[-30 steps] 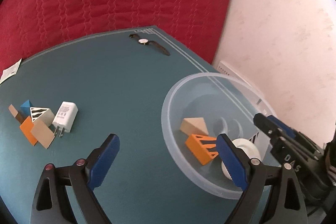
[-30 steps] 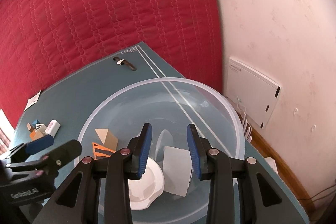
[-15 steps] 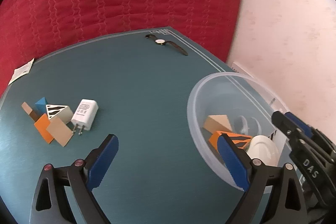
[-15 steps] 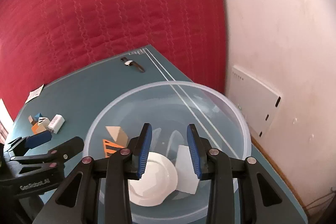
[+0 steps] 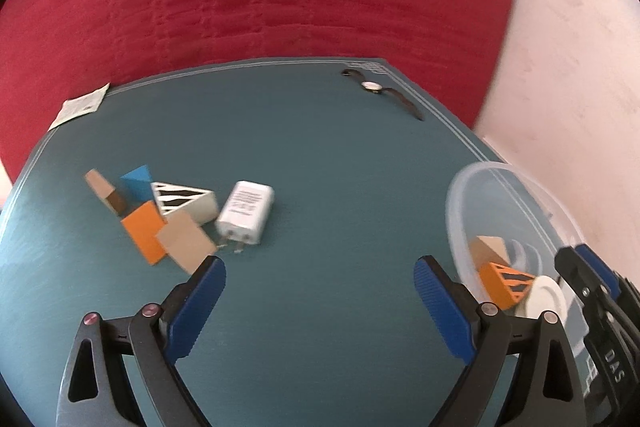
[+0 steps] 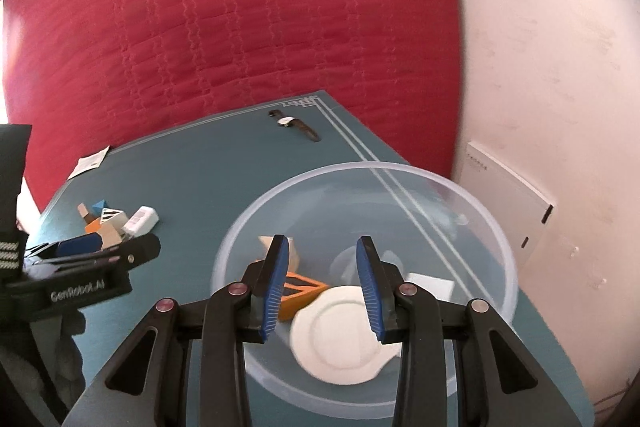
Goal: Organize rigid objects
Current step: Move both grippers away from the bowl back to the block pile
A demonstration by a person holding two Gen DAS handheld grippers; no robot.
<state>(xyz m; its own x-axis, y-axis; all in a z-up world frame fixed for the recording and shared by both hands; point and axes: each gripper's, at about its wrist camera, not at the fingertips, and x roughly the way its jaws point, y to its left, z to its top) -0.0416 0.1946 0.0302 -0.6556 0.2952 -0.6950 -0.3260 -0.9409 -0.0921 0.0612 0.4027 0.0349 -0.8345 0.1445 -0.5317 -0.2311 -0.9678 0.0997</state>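
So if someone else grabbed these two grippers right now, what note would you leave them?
Left gripper: open, empty, above the table, facing the loose pile.
Right gripper: jaws narrowly apart, empty, above the clear bowl.
Done: orange striped wedge, tan wedge, white disc in the bowl.
Left: white charger, striped wedge, blue, orange and tan blocks; wristwatch at the far corner.

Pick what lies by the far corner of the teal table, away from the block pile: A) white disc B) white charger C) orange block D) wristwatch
D: the wristwatch lies alone near the far corner of the table, while the charger sits beside the block pile and the white disc is inside the clear bowl.
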